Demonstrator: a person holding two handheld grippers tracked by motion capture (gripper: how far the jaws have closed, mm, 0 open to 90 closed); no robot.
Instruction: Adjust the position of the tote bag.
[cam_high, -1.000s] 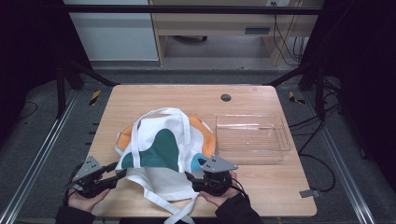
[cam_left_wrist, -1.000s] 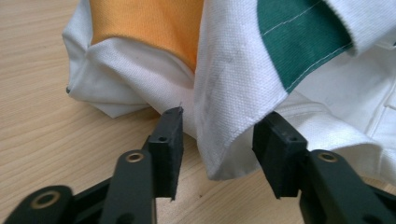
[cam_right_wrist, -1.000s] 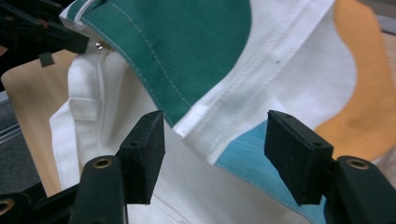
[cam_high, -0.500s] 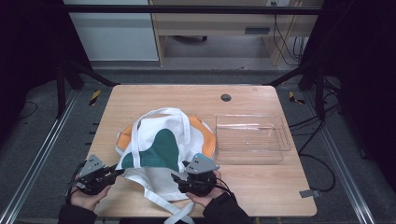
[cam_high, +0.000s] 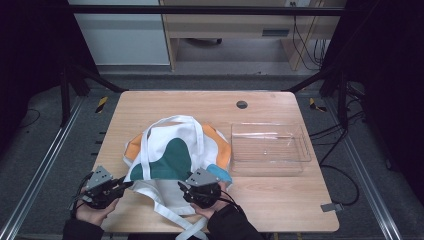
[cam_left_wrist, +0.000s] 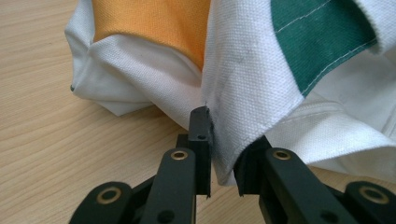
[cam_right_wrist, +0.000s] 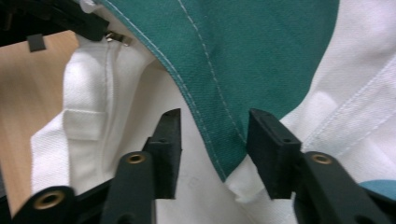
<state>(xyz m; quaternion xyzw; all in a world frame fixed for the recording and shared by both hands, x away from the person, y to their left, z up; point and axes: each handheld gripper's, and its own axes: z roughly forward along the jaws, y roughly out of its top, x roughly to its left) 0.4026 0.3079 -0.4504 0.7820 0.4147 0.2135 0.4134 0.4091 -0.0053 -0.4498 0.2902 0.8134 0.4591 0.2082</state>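
Here, a white tote bag (cam_high: 175, 155) with green and orange patches lies rumpled beside an empty clear tray (cam_high: 270, 147). The left gripper (cam_left_wrist: 223, 154) pinches its hem. The right gripper (cam_right_wrist: 212, 149) has just been closing around the green edge, pads not yet pressing.

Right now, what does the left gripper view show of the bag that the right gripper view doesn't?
Left gripper view alone: the left claw pinching a white edge of the bag, with an orange panel behind. Right gripper view alone: the right claw, which has just been closing, with the green panel's edge between its jaws, not yet pressed, and a metal zip pull. Both share white canvas, green fabric and the wooden table.
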